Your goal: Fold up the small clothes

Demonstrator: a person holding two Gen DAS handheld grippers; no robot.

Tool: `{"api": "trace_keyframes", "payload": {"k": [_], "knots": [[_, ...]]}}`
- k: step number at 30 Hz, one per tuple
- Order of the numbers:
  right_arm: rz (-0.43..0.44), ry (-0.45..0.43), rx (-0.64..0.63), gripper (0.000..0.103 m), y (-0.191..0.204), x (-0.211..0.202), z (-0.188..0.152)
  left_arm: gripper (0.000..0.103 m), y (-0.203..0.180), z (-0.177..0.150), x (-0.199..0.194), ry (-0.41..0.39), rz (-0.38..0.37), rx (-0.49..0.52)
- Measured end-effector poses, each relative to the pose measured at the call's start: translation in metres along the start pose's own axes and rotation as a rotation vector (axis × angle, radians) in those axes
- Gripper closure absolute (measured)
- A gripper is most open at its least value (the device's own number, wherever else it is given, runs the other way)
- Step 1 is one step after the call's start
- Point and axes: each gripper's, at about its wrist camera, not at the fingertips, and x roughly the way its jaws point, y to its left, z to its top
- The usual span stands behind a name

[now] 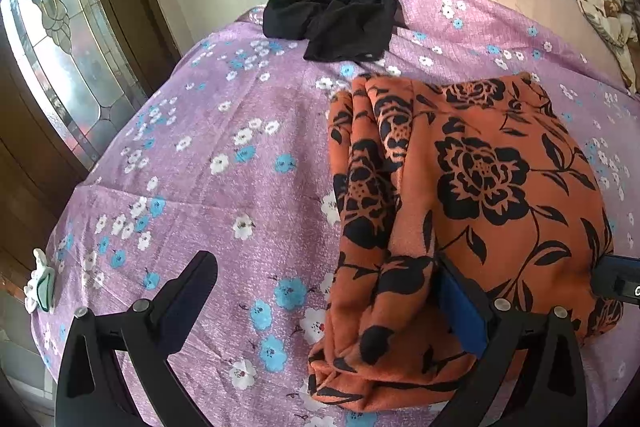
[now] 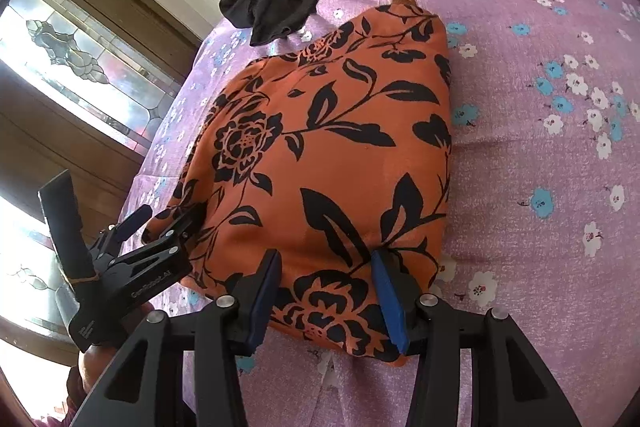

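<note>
Two grippers are working one folded orange floral garment (image 2: 332, 155). Right gripper (image 2: 326, 267) is standing with its blue pads apart on the garment's near edge, cloth lying between them, grip uncertain. Left gripper (image 1: 324, 267) is spreading wide, one finger over bare sheet, the other against the garment's near edge at its 3 o'clock. One crumpled black garment (image 1: 340, 11) is lying at 12 o'clock, apart. One purple flowered sheet (image 1: 208, 131) is leaving open room at 9 o'clock, ending at one glazed door (image 1: 60, 67).
</note>
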Motion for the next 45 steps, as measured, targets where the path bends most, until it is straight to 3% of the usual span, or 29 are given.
{"api": "trace_keyframes", "payload": {"k": [8,13,17,25,29,31,40,45], "knots": [[0.018,-0.154,0.040,0.052,0.001,-0.024,0.018,0.000,0.004,0.008,0.000,-0.019,0.010,-0.021],[-0.038,-0.083,0.097,0.052,-0.010,0.004,0.023,0.000,0.001,0.007,0.007,-0.007,0.007,-0.009],[-0.068,-0.093,0.058,0.051,-0.002,0.005,0.023,0.000,0.002,0.005,0.009,-0.006,-0.001,-0.012],[-0.045,-0.099,0.076,0.051,-0.006,0.003,0.022,0.000,0.001,0.005,0.009,-0.006,0.002,-0.009],[0.022,-0.131,0.111,0.049,-0.012,-0.014,0.023,0.000,0.002,0.007,0.007,-0.008,-0.003,-0.014],[0.030,-0.163,0.121,0.036,-0.014,-0.022,0.025,0.000,0.002,0.008,0.005,-0.014,-0.003,-0.015],[0.017,-0.209,0.168,0.036,-0.028,-0.034,0.026,0.000,0.002,0.010,-0.002,-0.045,0.009,-0.002],[0.023,-0.246,0.106,0.036,-0.014,-0.038,0.027,0.000,0.003,0.011,-0.004,-0.051,0.011,-0.010]]}}
